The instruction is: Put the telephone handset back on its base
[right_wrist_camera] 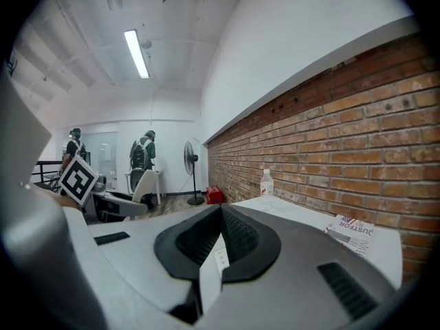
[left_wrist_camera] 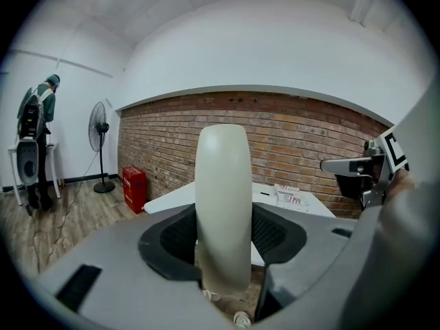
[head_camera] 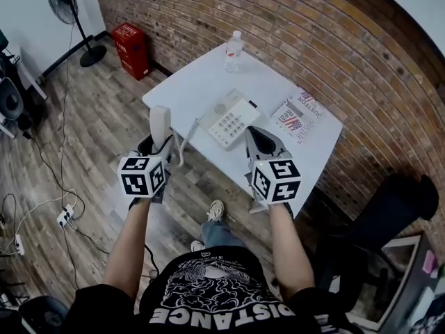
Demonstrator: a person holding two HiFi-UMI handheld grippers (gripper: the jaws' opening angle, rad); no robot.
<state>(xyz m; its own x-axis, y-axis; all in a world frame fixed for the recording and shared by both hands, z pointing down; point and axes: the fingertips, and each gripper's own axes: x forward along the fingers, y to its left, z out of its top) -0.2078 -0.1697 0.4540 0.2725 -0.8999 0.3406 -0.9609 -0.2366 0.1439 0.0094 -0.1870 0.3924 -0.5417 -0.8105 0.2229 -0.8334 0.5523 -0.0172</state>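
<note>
The left gripper [left_wrist_camera: 223, 234] has its jaws spread wide and clamped on the telephone handset [left_wrist_camera: 223, 198], pads pressing its two sides below the middle. The handset stands upright, most of its length rising above the jaws. The right gripper [head_camera: 255, 136] is closed to a point and carries nothing. The handset looks like light, stiff, smooth plastic, so it could pivot in the pads; a hold at mid-length would likely steady it, and its coiled cord [head_camera: 184, 143] may tug. The telephone base [head_camera: 229, 120] lies on the white table [head_camera: 182, 89], ahead and to the right of the handset, just in front of the right gripper's tips
</note>
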